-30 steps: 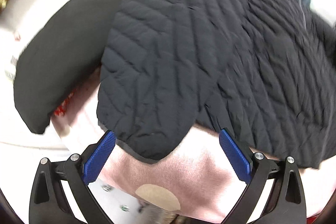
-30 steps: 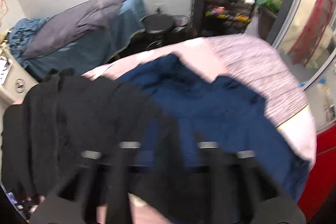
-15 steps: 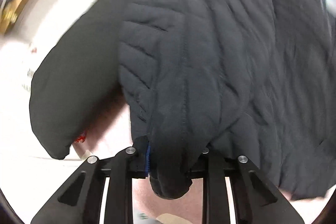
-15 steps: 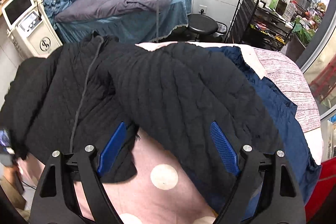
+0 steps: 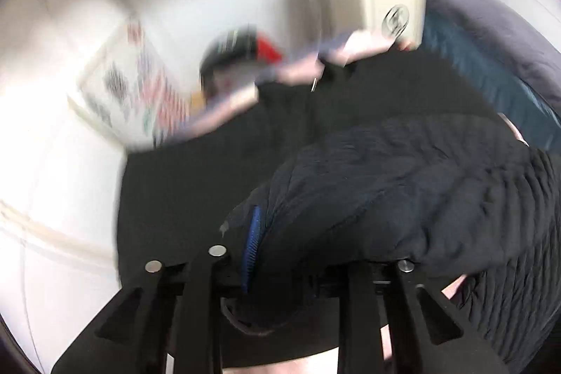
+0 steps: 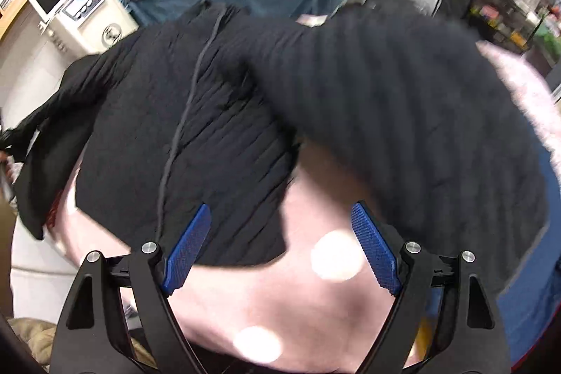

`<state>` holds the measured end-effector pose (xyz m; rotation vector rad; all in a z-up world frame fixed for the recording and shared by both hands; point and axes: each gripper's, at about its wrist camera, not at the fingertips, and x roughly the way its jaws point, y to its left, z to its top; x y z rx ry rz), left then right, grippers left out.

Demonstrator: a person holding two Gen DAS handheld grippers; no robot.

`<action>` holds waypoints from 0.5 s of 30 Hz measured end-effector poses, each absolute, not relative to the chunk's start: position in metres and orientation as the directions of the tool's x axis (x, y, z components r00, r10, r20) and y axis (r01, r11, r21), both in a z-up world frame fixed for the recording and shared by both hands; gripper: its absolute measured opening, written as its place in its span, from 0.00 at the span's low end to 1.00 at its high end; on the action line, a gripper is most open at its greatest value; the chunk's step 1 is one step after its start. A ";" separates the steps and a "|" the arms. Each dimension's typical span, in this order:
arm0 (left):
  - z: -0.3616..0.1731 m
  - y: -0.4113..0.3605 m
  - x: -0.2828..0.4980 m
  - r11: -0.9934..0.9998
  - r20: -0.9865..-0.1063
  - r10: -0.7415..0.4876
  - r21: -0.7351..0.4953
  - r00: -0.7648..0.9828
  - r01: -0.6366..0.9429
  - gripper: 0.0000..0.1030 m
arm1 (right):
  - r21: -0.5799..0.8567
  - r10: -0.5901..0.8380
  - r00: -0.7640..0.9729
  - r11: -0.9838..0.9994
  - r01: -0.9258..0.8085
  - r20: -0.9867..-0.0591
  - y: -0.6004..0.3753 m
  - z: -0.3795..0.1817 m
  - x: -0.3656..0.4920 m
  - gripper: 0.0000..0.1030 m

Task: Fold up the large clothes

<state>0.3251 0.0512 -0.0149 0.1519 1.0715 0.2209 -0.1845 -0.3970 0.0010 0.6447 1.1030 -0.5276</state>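
A: What has the left gripper [image 5: 280,255] got?
B: Its jaws are pinched tight on a puffy fold of the black quilted jacket [image 6: 228,128], stitched in ribbed rows.
A: And the right gripper [image 6: 280,251]?
B: Spread wide, holding nothing, its blue knurled pads [image 6: 375,247] above the cloth.
A: Where does the jacket lie?
B: Spread over the pink dotted sheet [image 6: 298,304], one sleeve [image 6: 403,93] across a navy garment [image 6: 540,269].
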 end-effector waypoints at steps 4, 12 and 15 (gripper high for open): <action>-0.028 0.045 0.298 0.985 -0.862 0.166 0.165 0.479 -0.045 0.87 | 0.253 0.004 0.341 0.679 0.689 -0.940 -0.386 -0.021 -0.186 0.80; -0.041 0.012 0.217 0.963 -0.845 0.026 0.164 0.534 0.212 0.94 | 0.255 0.039 0.304 0.650 0.716 -0.952 -0.386 -0.040 -0.187 0.80; -0.045 0.009 0.187 0.937 -0.850 -0.067 0.126 0.522 0.326 0.94 | 0.256 0.068 0.283 0.658 0.708 -0.957 -0.387 -0.051 -0.183 0.80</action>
